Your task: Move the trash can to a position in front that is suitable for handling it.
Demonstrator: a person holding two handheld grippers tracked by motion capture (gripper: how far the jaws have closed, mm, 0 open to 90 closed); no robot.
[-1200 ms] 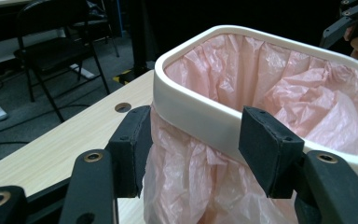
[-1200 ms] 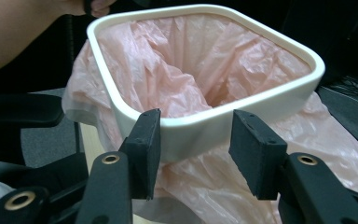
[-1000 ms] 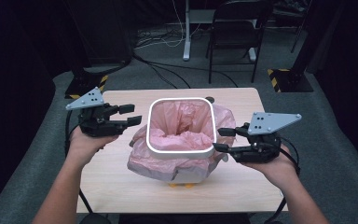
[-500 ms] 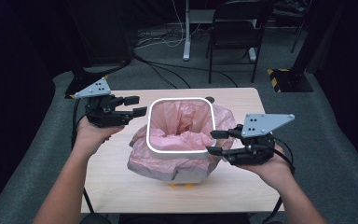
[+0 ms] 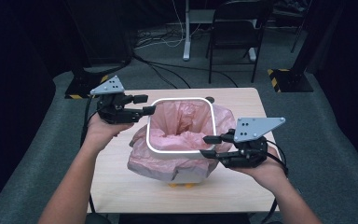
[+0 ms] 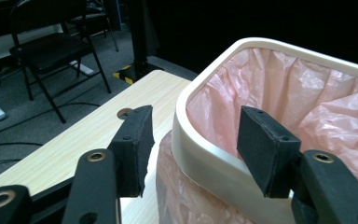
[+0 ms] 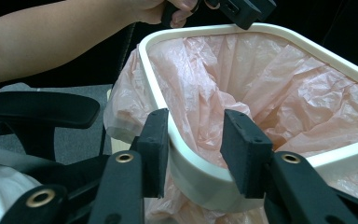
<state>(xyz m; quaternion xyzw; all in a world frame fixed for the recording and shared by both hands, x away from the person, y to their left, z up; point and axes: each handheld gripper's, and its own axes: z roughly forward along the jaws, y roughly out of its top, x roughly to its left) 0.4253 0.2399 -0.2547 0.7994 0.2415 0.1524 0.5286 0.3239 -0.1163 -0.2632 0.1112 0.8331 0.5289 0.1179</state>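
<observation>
Grippers straddle the white bin rim (image 5: 181, 151) at frame centre: left gripper (image 6: 193, 149) released, right gripper (image 7: 196, 154) just been closing, not yet clamped. Next, likely pinch and lift the rim off the pink bag (image 5: 182, 121).

The bin (image 5: 182, 140) stands in the middle of the table (image 5: 121, 186); free wood stays on its near side and both flanks.
</observation>
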